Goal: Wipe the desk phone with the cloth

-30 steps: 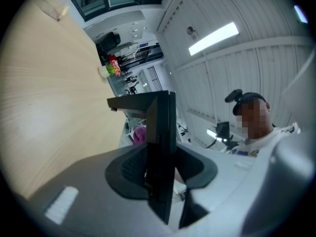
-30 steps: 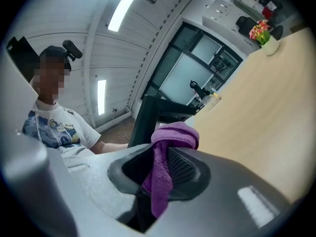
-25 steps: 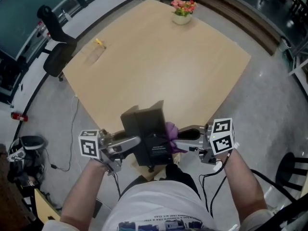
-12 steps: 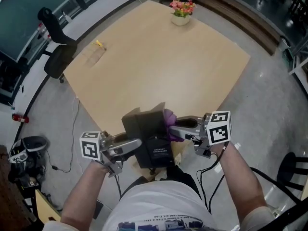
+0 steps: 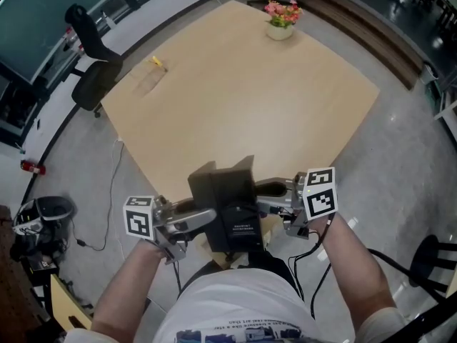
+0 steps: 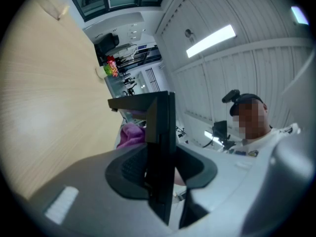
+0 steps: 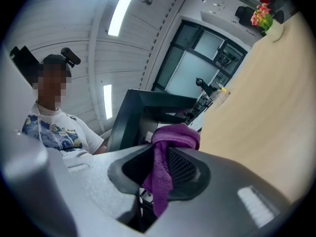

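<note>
Wiping is in hand. My left tongs clamp the thin edge of the black plastic desk phone, which sits between both tongs by the near corner of the pale wooden desk. My right tongs pinch the purple fleecy cloth, just beside the phone's far side from the left tongs. Next, I judge, the cloth needs dragging across unwiped faces, with a firm left grip.

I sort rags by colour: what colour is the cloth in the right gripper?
The cloth is purple; it shows best in the right gripper view.
</note>
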A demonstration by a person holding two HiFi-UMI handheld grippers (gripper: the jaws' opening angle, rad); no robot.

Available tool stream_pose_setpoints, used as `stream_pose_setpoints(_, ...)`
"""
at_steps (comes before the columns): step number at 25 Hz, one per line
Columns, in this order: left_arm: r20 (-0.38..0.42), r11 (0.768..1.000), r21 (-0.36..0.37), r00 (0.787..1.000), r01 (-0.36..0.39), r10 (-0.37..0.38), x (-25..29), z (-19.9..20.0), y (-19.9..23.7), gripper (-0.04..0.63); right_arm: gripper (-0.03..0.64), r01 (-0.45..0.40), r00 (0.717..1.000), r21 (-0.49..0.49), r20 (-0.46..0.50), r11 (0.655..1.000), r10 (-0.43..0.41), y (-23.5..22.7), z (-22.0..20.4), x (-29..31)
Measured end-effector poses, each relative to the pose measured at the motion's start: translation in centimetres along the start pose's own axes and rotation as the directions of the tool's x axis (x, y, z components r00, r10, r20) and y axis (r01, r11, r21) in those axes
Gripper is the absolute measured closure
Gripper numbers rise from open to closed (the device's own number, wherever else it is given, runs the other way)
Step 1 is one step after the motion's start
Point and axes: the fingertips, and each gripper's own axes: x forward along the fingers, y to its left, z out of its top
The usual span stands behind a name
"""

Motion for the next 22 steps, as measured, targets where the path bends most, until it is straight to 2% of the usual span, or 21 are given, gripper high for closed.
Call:
stream_pose_setpoints(7,0.021,1.000,0.001,1.000,0.006,-0.006,-0.6,0.9,0.0,0.425,0.528,-0.023,0.993,0.018,-0.114,1.000,0.025,0.8,-4.2,-0.1)
stream_pose_setpoints(11,0.012,1.000,0.004,1.000,0.013,-0.013,-0.6,1.2,0.0,0.425,0.526,0.003,0.988,0.020,-0.156,1.000,0.000,0.5,-5.9,-0.7)
stream_pose_setpoints(16,-0.002,1.000,-0.002,1.000,0.031,-0.031,-0.1,0.8,-0.2,0.425,0.526,0.081,0.994,-0.008,-0.073,0.997,-0.082,-0.9,-3.2,-1.6)
stream_pose_setpoints(22,-0.026,0.999,-0.010,0.998,0.052,-0.052,0.7,0.0,-0.6,0.425,0.528,0.090,0.996,-0.056,0.010,0.994,-0.090,-1.5,1.5,0.2)
